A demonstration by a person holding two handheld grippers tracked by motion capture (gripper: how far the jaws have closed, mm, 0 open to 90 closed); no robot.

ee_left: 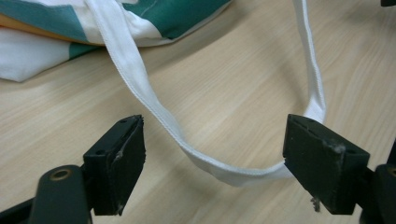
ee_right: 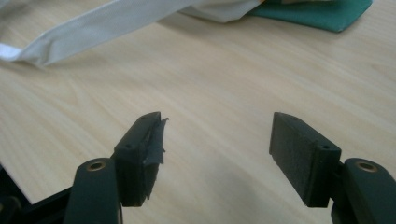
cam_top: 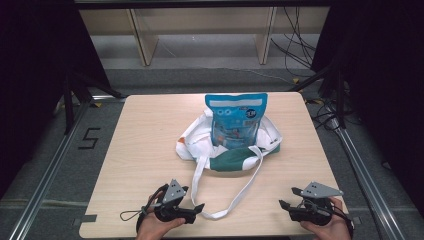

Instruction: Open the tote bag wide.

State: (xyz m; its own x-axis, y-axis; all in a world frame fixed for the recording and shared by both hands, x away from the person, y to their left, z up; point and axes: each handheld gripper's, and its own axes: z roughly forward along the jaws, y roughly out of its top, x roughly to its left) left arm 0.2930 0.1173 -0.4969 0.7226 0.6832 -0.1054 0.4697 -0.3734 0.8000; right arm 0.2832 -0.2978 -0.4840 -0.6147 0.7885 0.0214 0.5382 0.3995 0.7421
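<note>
Pale wood-grain surface (cam_top: 145, 150), smooth, with a low satin sheen; soft woven cloth for the tote bag (cam_top: 227, 152), matt, in white, green and orange panels; flat white webbing strap (ee_left: 140, 88), stitched along both edges, matt and limp; glossy blue plastic film on the snack pouch (cam_top: 235, 120), crinkled, catching light; matt black plastic on the left tool (ee_left: 212, 161), pads scuffed and dusty at the corners, brass-coloured rivet at the pivot; same matt black plastic on the right tool (ee_right: 217, 149), one pad faced with grey tape, torn and peeling at the edge, the other finely textured; dull grey plate on top of each tool, seen from the high view.
</note>
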